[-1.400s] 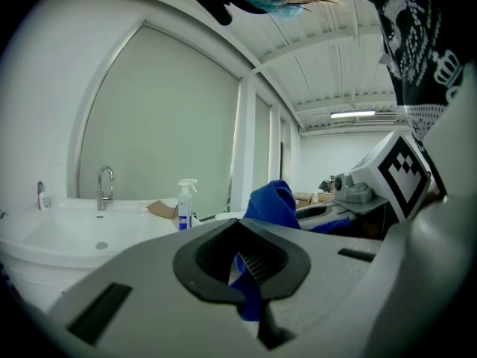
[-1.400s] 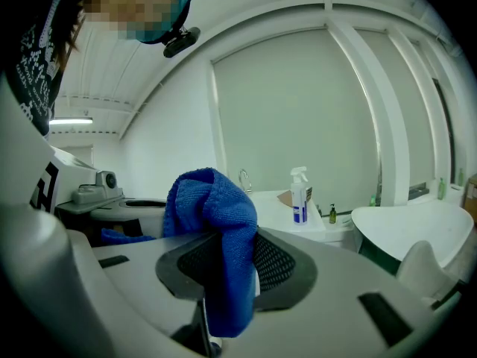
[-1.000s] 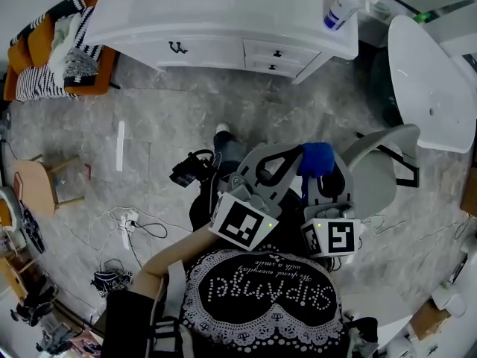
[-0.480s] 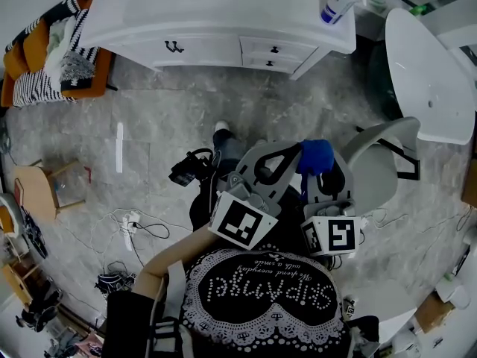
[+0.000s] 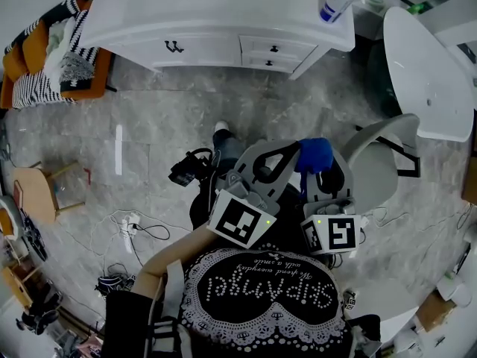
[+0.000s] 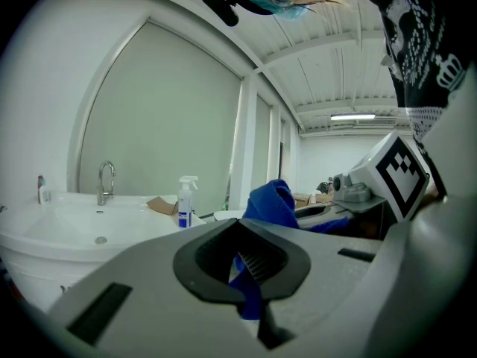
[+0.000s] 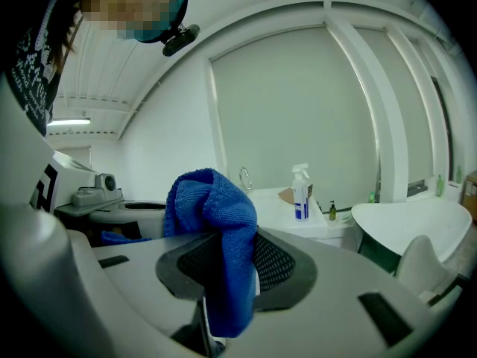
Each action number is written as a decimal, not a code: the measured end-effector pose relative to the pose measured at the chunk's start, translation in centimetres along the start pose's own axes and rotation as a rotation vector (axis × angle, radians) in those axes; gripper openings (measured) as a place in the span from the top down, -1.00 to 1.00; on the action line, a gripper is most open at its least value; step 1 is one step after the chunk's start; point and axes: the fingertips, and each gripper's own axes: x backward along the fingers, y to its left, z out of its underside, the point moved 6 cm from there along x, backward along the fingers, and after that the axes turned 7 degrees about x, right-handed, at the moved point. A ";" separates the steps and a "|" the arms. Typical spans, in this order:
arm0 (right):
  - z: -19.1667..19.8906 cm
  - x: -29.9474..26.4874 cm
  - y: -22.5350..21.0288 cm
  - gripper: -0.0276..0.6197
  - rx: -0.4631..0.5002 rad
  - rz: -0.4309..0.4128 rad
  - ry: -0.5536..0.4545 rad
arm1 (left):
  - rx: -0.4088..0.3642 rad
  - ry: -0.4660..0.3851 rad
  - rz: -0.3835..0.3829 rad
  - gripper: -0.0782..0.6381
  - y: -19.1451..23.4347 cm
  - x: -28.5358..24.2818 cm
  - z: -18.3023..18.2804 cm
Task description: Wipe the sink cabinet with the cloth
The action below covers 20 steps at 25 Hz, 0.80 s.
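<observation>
The white sink cabinet [image 5: 216, 28] stands at the far side of the floor, its basin [image 6: 82, 226] and tap [image 6: 106, 179] also in the left gripper view. Both grippers are held close to the person's body, well short of the cabinet. The blue cloth [image 5: 316, 155] bunches up above my right gripper [image 5: 322, 168], whose jaws are shut on it [image 7: 223, 274]. My left gripper [image 5: 287, 156] lies just left of it, and a strip of the same cloth [image 6: 252, 297] hangs pinched between its shut jaws.
A spray bottle [image 5: 333, 4] stands on the cabinet's right end. A white oval top [image 5: 428, 73] and a grey chair [image 5: 376, 166] are to the right. An orange seat with striped cloth [image 5: 52, 58], a wooden stool [image 5: 41, 189] and floor cables [image 5: 138, 226] lie to the left.
The head view has shifted slightly, so the cabinet sits a little higher. Both grippers and the cloth keep their places.
</observation>
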 end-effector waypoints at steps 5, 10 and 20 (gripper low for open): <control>0.1 0.3 0.5 0.56 0.012 -0.011 0.001 | 0.005 -0.007 -0.004 0.77 -0.2 0.6 0.1; 0.1 0.8 0.9 0.56 0.012 -0.015 -0.007 | 0.010 -0.010 -0.006 0.77 -0.5 1.3 0.2; 0.7 2.0 1.2 0.56 0.012 0.004 0.023 | 0.030 -0.011 0.013 0.77 -1.4 1.5 0.9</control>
